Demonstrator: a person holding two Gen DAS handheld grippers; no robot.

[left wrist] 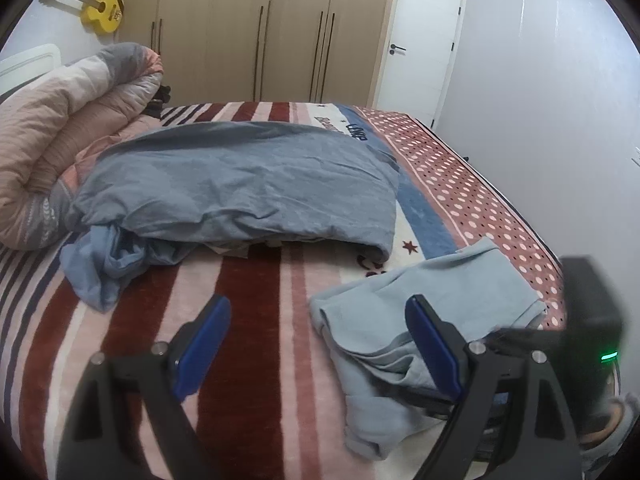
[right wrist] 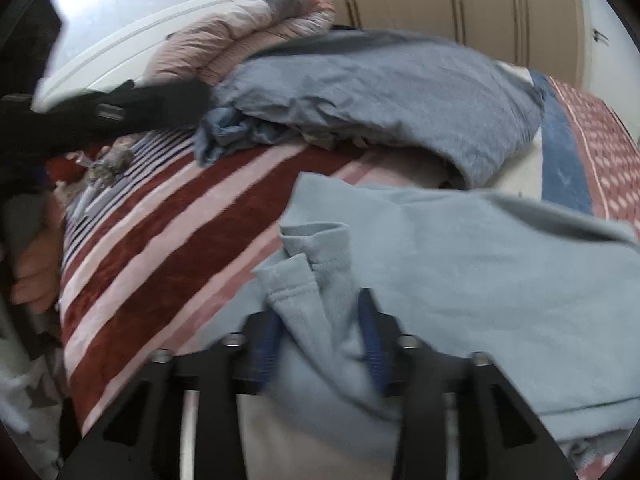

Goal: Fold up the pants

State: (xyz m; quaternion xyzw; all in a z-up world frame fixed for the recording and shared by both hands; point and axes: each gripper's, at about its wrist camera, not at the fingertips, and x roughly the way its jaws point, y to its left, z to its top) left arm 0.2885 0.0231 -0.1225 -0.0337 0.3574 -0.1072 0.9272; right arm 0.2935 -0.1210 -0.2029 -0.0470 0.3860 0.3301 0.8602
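Light blue pants (left wrist: 424, 292) lie crumpled at the near right of the striped bed blanket (left wrist: 248, 360). My left gripper (left wrist: 318, 302) is wide open just above the blanket. Its right finger (left wrist: 432, 344) overlaps the pants' left edge, and nothing sits between the pads. In the right wrist view the pants (right wrist: 460, 272) fill the near right. A hemmed fold of them runs between the pads of my right gripper (right wrist: 320, 312). The pads stand apart and the cloth hangs loose between them. The right gripper's black body (left wrist: 588, 320) shows at the right edge of the left wrist view.
A grey-blue duvet (left wrist: 240, 184) lies bunched across the middle of the bed, with a rolled pink and grey quilt (left wrist: 60, 132) to its left. Wardrobes (left wrist: 256, 28) and a white door (left wrist: 420, 40) stand behind. A hand (right wrist: 36, 264) holds the left gripper's blurred body (right wrist: 120, 116).
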